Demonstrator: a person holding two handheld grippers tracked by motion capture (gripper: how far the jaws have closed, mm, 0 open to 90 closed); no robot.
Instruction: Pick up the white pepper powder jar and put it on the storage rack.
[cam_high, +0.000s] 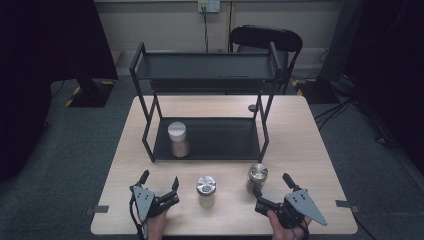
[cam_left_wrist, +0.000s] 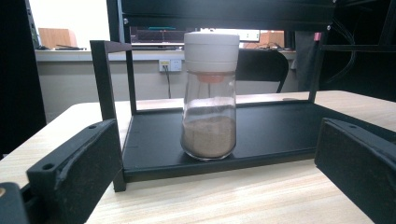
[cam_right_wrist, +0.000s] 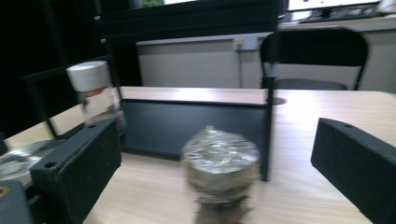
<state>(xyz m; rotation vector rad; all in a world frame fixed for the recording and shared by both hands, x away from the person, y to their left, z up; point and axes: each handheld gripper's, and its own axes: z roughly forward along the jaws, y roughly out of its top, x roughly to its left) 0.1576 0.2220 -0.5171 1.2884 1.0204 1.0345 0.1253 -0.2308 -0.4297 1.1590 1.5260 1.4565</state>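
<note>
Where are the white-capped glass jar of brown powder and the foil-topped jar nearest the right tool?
White-capped glass jar of brown powder (cam_left_wrist: 208, 135): left gripper view, on its powder-filled lower body.
Foil-topped jar (cam_right_wrist: 219, 161): right gripper view, on its crinkled foil top.

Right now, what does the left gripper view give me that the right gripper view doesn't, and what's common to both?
The left gripper view alone shows the brown powder inside the white-capped jar, seen sharply and head-on.

The right gripper view alone shows the foil-topped jar, blurred, close ahead on the wooden table between that gripper's open fingers, with a silver lid's edge at far left.

Both share the black rack, the white-capped jar on its lower shelf, the chair and the wall socket.
</note>
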